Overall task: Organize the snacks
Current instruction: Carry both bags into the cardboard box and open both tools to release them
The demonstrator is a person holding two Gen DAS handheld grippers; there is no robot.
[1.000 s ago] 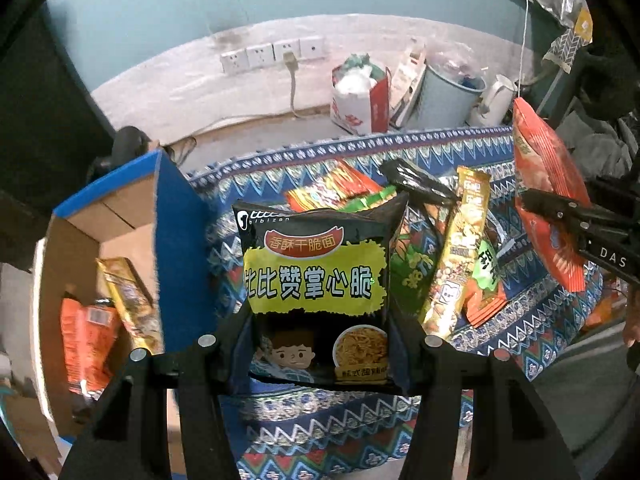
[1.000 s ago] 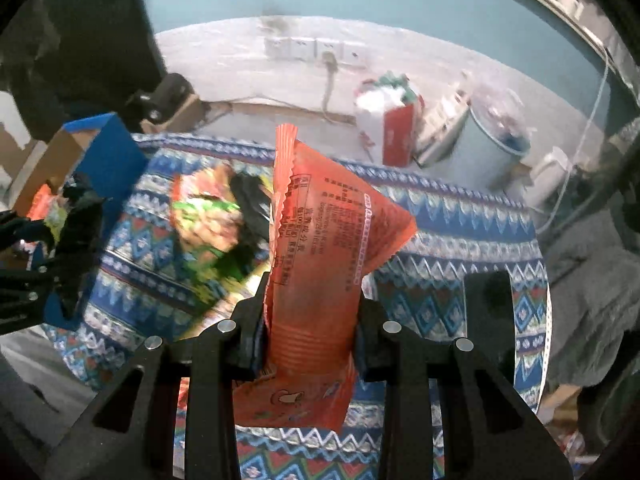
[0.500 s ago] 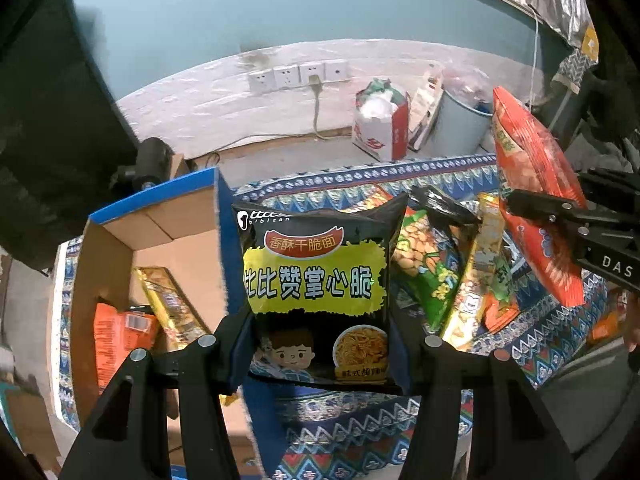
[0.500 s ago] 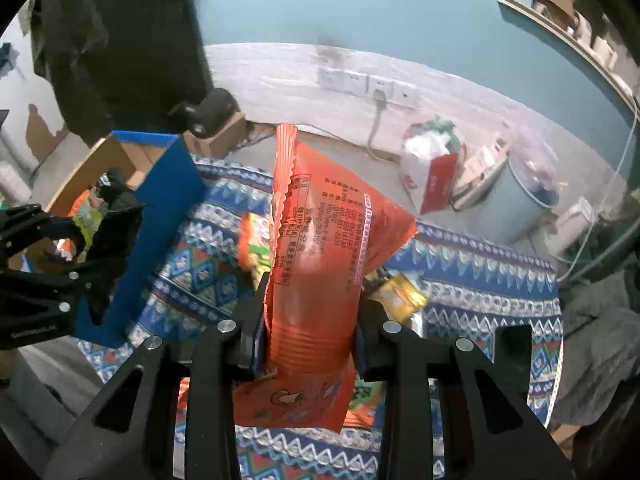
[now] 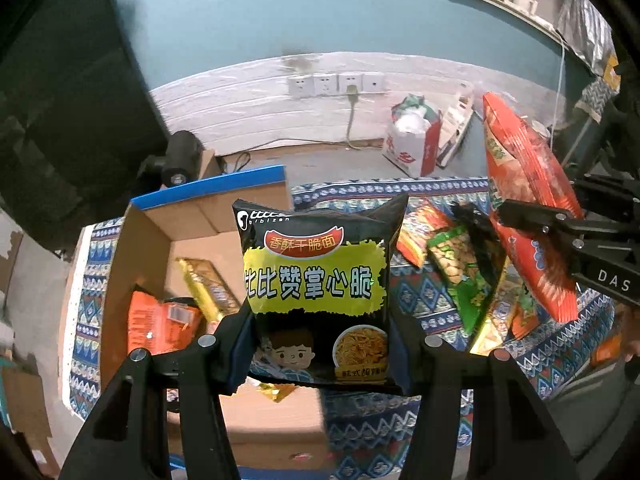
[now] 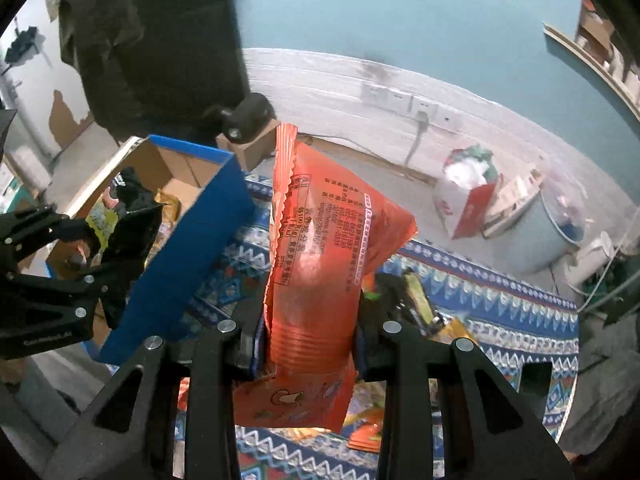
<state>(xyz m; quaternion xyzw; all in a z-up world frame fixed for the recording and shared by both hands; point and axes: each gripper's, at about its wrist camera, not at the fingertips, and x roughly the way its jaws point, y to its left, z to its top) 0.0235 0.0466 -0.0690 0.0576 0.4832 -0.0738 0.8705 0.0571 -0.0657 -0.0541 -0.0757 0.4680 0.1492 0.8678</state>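
Observation:
My left gripper (image 5: 320,344) is shut on a black and yellow noodle snack bag (image 5: 316,280), held upright over the right edge of an open cardboard box with blue outer walls (image 5: 224,186). The box holds an orange packet (image 5: 160,326) and a gold packet (image 5: 204,286). My right gripper (image 6: 310,332) is shut on an orange snack bag (image 6: 320,264), held above the patterned cloth to the right of the box (image 6: 192,248). That bag also shows in the left wrist view (image 5: 524,208). The left gripper also shows at the left of the right wrist view (image 6: 92,252).
Several loose snack packets (image 5: 460,268) lie in a pile on the blue patterned tablecloth (image 5: 420,300) right of the box. Beyond the table are wall sockets (image 5: 336,84), a red and white bag (image 5: 412,140) and a grey bucket (image 6: 548,232).
Both grippers have moved left toward the box with their bags. The noodle bag now hangs over the box's right edge, and more of the box's inside shows.

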